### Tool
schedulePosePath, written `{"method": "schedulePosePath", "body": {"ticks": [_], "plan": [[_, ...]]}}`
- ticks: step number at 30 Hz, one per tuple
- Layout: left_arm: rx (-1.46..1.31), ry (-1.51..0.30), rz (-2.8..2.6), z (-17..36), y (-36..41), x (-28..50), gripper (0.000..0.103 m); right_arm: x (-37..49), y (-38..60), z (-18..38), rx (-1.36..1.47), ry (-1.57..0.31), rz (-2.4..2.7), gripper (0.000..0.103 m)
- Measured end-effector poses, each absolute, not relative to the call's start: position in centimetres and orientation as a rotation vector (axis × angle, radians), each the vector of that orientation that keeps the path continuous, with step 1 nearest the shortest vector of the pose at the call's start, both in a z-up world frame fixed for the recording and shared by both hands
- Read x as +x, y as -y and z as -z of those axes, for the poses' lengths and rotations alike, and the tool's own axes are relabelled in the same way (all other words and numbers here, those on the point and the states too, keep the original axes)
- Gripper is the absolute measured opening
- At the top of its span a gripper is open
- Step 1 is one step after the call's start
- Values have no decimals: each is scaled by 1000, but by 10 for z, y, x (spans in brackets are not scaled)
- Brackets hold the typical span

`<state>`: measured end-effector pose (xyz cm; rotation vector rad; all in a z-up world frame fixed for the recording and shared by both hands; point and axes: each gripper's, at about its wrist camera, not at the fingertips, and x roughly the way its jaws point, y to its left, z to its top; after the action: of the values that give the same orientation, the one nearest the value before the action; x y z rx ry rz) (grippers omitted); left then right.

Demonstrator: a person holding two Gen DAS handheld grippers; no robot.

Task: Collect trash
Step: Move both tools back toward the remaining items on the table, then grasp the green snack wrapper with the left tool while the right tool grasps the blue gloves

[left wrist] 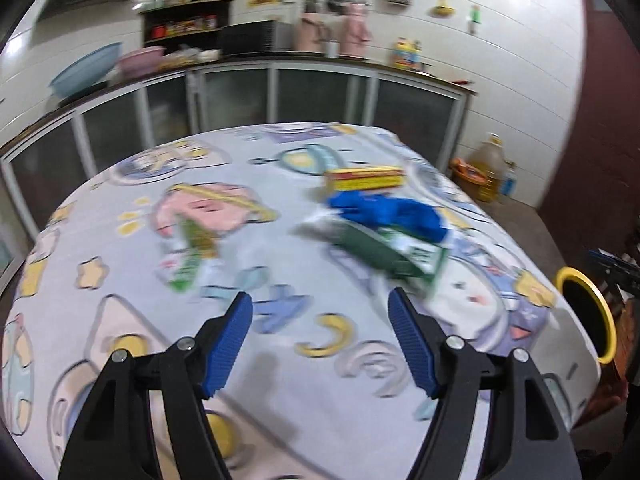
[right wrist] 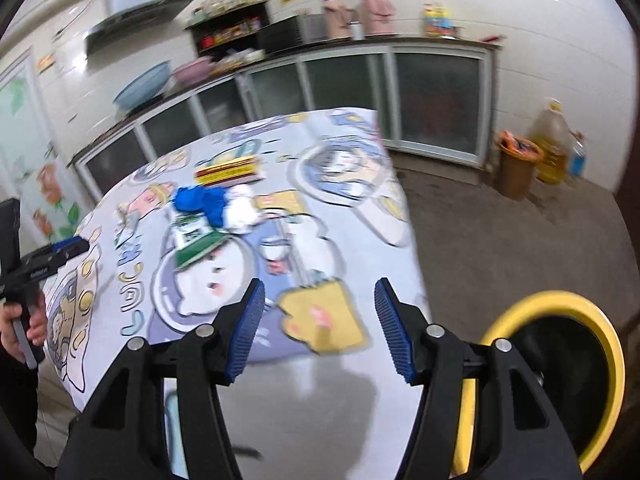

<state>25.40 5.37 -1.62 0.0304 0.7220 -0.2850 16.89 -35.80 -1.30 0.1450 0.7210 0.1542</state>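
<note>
Several pieces of trash lie on a table with a cartoon-print cloth [left wrist: 280, 360]. A green and white carton [left wrist: 392, 252] lies right of centre, with a crumpled blue glove [left wrist: 388, 210] behind it and a yellow and red box [left wrist: 366, 178] further back. A green and white wrapper [left wrist: 192, 256] lies to the left. My left gripper [left wrist: 320, 308] hovers open over the near part of the cloth, nothing between its pads. My right gripper [right wrist: 318, 300] stands open above the table's right edge, empty. The carton [right wrist: 196, 246], glove [right wrist: 200, 202] and box [right wrist: 228, 172] show ahead of it to the left.
A bin with a yellow rim [right wrist: 560, 380] stands on the floor beside the table's right edge. Behind the table runs a counter with glass-fronted cabinets [left wrist: 280, 92]. An orange-lined bin [right wrist: 518, 164] and an oil jug [right wrist: 554, 148] stand by the far wall. A hand holds the left gripper's handle [right wrist: 24, 316].
</note>
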Motion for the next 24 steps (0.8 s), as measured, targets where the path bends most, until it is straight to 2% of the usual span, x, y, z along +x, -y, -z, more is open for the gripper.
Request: {"method": "schedulePosePath", "body": {"ticks": [8, 14, 24], "plan": [[2, -750, 199, 24, -104, 283, 72, 228, 274, 14, -22, -735, -291, 56], [1, -765, 170, 38, -114, 300, 73, 272, 226, 22, -98, -737, -376, 52], [-7, -792, 130, 54, -128, 333, 73, 317, 200, 34, -136, -739, -363, 47]]}}
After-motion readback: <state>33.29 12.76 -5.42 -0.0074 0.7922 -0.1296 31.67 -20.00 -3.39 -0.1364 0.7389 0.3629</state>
